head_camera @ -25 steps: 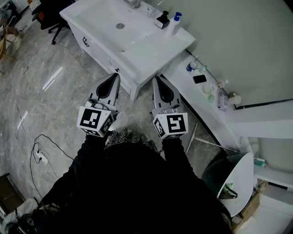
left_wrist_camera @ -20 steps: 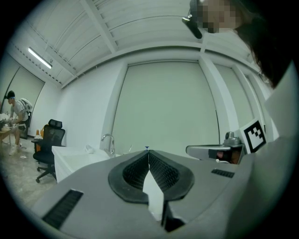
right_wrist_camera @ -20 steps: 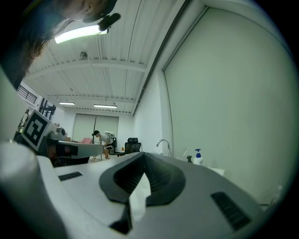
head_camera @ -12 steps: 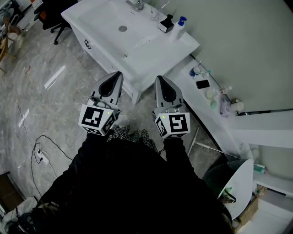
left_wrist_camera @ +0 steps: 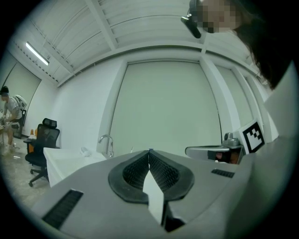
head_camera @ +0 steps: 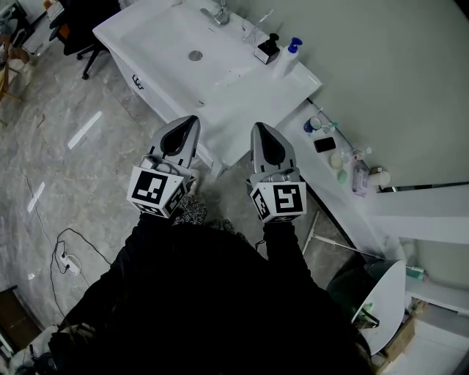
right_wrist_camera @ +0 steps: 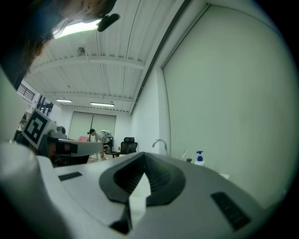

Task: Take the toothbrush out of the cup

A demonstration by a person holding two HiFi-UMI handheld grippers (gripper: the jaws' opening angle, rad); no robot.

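Note:
A clear cup (head_camera: 250,31) stands at the back of the white sink vanity (head_camera: 220,80), beside the faucet (head_camera: 220,12). A pale toothbrush (head_camera: 264,15) leans out of it. Both grippers are held level in front of the vanity, short of its near edge. My left gripper (head_camera: 189,121) is shut and empty, its jaws meeting at the tip (left_wrist_camera: 149,151). My right gripper (head_camera: 261,129) is also shut with nothing in it (right_wrist_camera: 142,154). In the right gripper view the faucet (right_wrist_camera: 161,144) and the toothbrush (right_wrist_camera: 185,153) show ahead.
A black dispenser (head_camera: 267,48) and a blue-pump bottle (head_camera: 288,53) stand by the cup. A narrow shelf (head_camera: 333,176) at the right carries a phone (head_camera: 325,144) and small bottles. An office chair (head_camera: 84,22) stands far left. A cable (head_camera: 62,249) lies on the floor.
Both grippers have moved forward toward the vanity, side by side, still shut. The sink and shelf have slid down and right in the head view.

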